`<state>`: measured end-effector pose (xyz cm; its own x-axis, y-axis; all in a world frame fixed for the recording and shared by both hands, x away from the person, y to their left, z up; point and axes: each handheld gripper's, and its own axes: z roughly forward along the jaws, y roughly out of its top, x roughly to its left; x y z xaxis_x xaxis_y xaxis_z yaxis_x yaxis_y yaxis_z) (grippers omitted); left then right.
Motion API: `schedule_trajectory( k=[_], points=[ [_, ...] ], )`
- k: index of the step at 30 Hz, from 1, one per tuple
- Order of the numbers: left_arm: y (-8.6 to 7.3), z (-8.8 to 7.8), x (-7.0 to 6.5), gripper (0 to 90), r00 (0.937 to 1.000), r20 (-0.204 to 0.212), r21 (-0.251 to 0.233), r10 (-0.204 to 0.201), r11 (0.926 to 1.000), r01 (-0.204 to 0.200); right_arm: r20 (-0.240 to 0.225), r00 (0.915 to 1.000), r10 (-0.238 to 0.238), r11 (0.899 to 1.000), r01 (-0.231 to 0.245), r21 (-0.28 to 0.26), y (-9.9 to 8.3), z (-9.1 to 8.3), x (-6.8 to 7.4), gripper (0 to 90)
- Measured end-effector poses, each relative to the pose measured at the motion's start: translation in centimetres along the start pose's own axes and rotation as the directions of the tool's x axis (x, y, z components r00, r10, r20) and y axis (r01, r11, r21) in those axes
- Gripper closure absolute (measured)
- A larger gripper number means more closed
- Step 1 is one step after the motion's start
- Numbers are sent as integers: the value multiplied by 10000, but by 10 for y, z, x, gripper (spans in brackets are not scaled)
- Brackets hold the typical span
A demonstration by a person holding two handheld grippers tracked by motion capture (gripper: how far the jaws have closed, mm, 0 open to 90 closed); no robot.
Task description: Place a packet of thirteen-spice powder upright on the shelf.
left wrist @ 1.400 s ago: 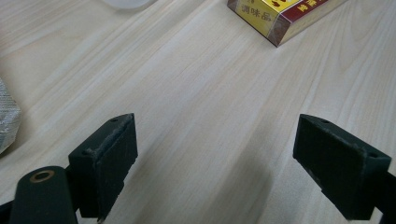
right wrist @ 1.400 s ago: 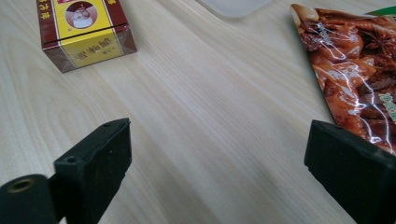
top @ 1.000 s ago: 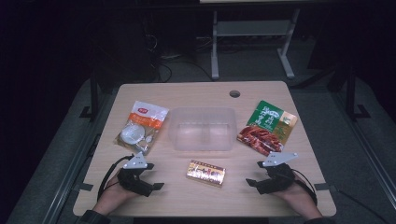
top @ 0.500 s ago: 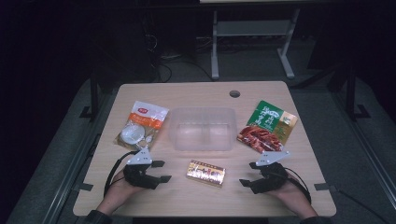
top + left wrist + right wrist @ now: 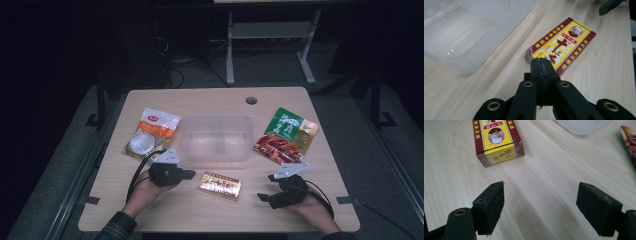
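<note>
Jaws of the left gripper [image 5: 541, 65] have just been closing and meet on nothing; right gripper [image 5: 540, 205] gapes empty. One yellow box [image 5: 220, 184] lies between them, apart from one clear tub [image 5: 216, 138]; two packets flank it

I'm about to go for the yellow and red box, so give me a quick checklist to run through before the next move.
1. Left gripper jaws open for a grasp: not ok, they have just closed and stand pressed together with nothing between them.
2. Right gripper jaws open: ok, wide apart and empty.
3. Yellow and red box free to take: ok, it lies flat on the table between the two grippers, touched by neither.
4. Clear plastic container ready to take things: ok, it stands open and looks empty.
5. Bare table between the right gripper and the box: ok.
6. Box sealed: cannot tell.
</note>
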<state>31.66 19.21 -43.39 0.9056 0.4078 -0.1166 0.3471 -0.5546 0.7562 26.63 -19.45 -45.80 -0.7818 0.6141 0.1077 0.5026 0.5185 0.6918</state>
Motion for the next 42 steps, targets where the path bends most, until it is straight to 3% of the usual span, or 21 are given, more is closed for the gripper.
schedule_trajectory(
  k=[17,25,42],
  points=[
    [25,45,8,896,9994,-51,117,342,9993,-342,278,9996,-110,9999,108,88,-3,0,-2,199],
    [24,57,9,896,9989,-202,403,432,9983,-423,306,9994,-149,9999,146,90,-4,0,-3,199],
    [10,45,9,897,9992,349,868,176,9960,-206,362,9992,-140,9999,137,92,-5,-2,-3,199]
  ],
)
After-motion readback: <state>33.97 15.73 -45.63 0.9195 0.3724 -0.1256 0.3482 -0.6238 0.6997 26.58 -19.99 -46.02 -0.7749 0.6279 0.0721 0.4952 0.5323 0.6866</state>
